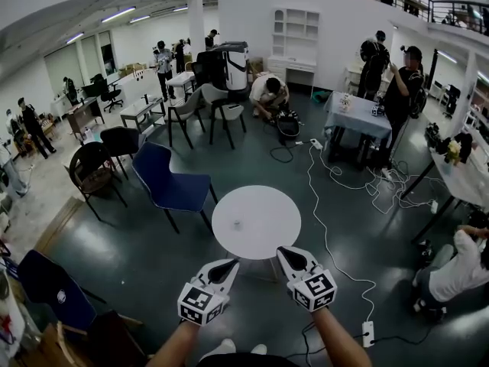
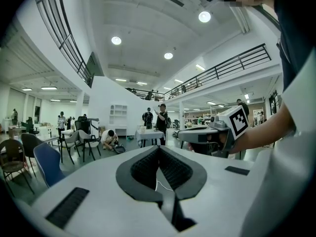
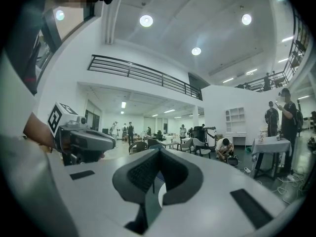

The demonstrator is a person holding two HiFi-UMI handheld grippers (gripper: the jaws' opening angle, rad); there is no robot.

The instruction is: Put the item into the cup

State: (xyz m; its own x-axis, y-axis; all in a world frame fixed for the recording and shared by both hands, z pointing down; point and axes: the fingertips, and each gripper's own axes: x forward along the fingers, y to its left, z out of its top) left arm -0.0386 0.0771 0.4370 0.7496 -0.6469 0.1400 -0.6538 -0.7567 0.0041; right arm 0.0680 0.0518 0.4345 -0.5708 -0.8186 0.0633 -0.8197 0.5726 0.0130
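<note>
A round white table (image 1: pixel 267 232) stands just ahead of me in the head view. One small pale object (image 1: pixel 237 225) sits on it left of centre; it is too small to tell whether it is the cup or the item. My left gripper (image 1: pixel 232 264) hovers at the table's near edge, shut and holding nothing. My right gripper (image 1: pixel 282 251) is beside it over the near rim, also shut and holding nothing. The left gripper view looks level along the closed left gripper (image 2: pixel 159 148), with the right gripper (image 2: pixel 200 135) alongside. The right gripper view shows its own closed tips (image 3: pixel 159 150).
A blue chair (image 1: pixel 172 178) and black chairs (image 1: pixel 95 167) stand left of the table. A white cable (image 1: pixel 325 235) runs over the floor on the right to a power strip (image 1: pixel 367 333). People stand and crouch farther back, and one sits at the right (image 1: pixel 458 270).
</note>
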